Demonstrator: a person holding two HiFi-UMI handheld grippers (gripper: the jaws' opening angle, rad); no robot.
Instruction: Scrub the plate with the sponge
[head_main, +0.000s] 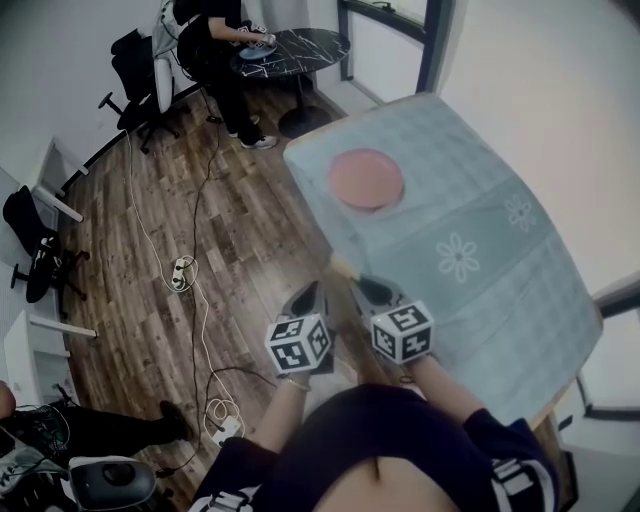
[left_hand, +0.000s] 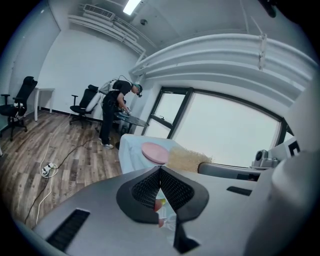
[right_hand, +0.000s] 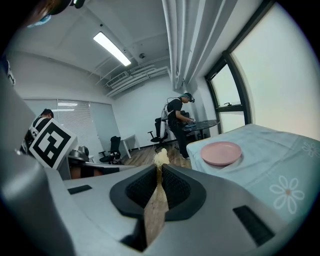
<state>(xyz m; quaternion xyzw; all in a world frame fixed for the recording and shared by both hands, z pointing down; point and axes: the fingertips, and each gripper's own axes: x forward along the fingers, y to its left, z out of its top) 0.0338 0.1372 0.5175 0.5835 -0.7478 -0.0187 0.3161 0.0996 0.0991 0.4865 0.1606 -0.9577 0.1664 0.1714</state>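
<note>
A pink plate (head_main: 365, 178) lies on the table's pale blue-green flowered cloth (head_main: 480, 250), near the far left corner; it also shows in the left gripper view (left_hand: 155, 151) and the right gripper view (right_hand: 221, 152). Both grippers hover off the table's near left edge, short of the plate. My right gripper (head_main: 365, 290) is shut on a beige fibrous sponge (right_hand: 160, 159), pressed flat between the pads, its tuft poking past the tips (head_main: 340, 267). My left gripper (head_main: 310, 296) is shut with nothing between its jaws (left_hand: 160, 168); the sponge (left_hand: 187, 159) shows just right of it.
Wood floor with cables and a power strip (head_main: 180, 272) lies left of the table. At the back a person (head_main: 215, 40) stands at a round black table (head_main: 295, 48), with office chairs (head_main: 135, 70) nearby. Windows run along the far wall.
</note>
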